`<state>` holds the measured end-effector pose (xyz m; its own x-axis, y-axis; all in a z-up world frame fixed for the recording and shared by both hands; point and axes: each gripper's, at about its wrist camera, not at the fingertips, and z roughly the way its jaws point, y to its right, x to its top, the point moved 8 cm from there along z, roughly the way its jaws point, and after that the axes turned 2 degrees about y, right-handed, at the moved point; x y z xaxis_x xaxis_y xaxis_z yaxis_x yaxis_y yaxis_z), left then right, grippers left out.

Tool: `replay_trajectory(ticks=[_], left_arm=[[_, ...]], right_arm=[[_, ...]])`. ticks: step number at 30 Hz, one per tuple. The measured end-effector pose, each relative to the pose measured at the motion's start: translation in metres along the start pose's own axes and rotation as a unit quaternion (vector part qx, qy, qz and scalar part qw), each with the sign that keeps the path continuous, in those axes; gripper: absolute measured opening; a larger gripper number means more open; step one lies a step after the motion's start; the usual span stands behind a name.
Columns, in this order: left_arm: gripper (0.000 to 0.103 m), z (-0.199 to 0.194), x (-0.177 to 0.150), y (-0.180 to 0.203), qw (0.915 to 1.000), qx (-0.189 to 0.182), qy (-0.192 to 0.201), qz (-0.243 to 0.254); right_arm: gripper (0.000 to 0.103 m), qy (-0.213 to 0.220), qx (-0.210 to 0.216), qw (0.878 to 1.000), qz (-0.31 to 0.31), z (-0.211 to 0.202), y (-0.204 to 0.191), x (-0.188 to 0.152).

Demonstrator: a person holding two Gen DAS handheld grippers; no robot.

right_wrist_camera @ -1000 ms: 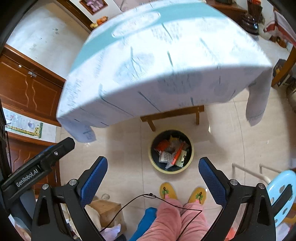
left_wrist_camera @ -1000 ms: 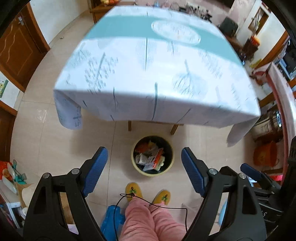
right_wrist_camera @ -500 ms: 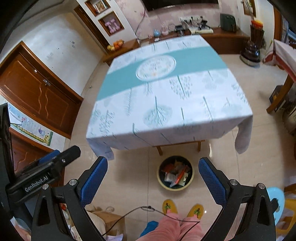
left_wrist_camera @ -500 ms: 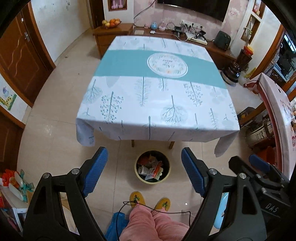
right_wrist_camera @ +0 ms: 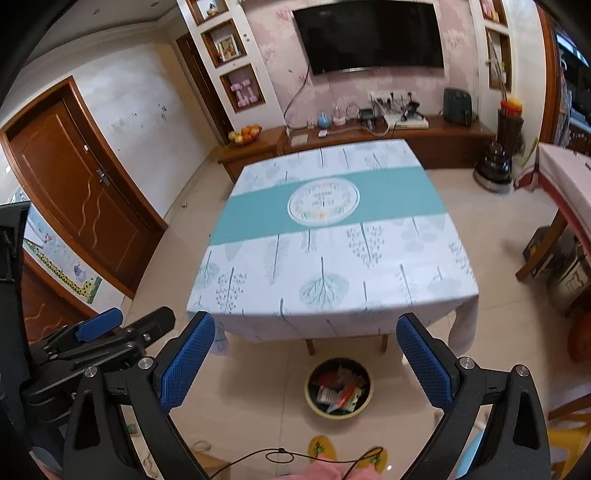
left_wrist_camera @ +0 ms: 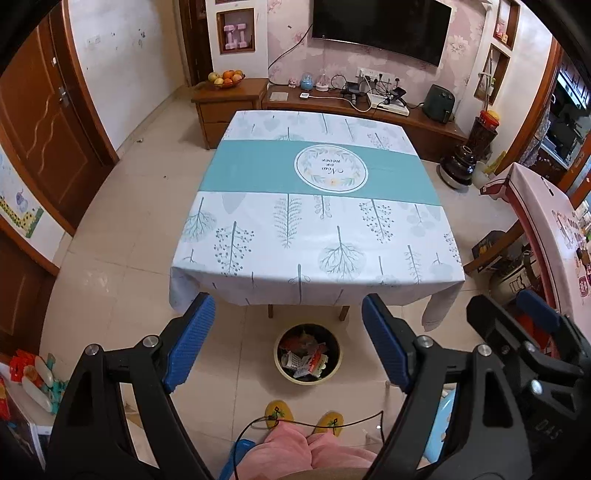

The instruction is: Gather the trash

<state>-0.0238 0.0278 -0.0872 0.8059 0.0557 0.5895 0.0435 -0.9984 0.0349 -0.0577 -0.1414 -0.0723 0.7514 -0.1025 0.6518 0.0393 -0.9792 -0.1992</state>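
1. The trash [left_wrist_camera: 307,360] [right_wrist_camera: 339,390], crumpled wrappers and packets in red, white and orange, lies inside a round waste bin [left_wrist_camera: 280,372] [right_wrist_camera: 312,403] with a pale yellow rim and dark interior.
2. The bin stands on the tiled floor [left_wrist_camera: 122,258] just in front of the worktop's near edge, between its two near wooden legs and the person's yellow slippers [left_wrist_camera: 277,411].
3. The left tool [left_wrist_camera: 288,339] hangs high above the floor with its blue-padded fingers [left_wrist_camera: 190,343] spread wide apart, released and grasping nothing; the bin shows between them in its view.
4. The right tool [right_wrist_camera: 306,363] is likewise spread wide and empty, its blue pads [right_wrist_camera: 424,363] framing the bin and the worktop's near edge.
5. In the right wrist view the left tool appears at the lower left; in the left wrist view the right tool appears at the lower right.
6. The worktop [left_wrist_camera: 317,229] [right_wrist_camera: 332,258] is covered by a white tablecloth printed with trees, a teal band and a round emblem.
7. Beyond it a low wooden cabinet [left_wrist_camera: 369,110] runs along the wall under a television [right_wrist_camera: 369,35], with a fruit bowl [left_wrist_camera: 226,78] at its left end.
8. A brown door [right_wrist_camera: 74,192] stands at the left.
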Motion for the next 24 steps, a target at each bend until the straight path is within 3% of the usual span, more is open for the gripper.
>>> replay_trajectory(ticks=[24], left_arm=[[0.08,-0.01,0.04,0.001,0.9993,0.008,0.035,-0.003]], right_arm=[[0.1,0.045,-0.023,0.998,-0.029,-0.016,-0.016,0.036]])
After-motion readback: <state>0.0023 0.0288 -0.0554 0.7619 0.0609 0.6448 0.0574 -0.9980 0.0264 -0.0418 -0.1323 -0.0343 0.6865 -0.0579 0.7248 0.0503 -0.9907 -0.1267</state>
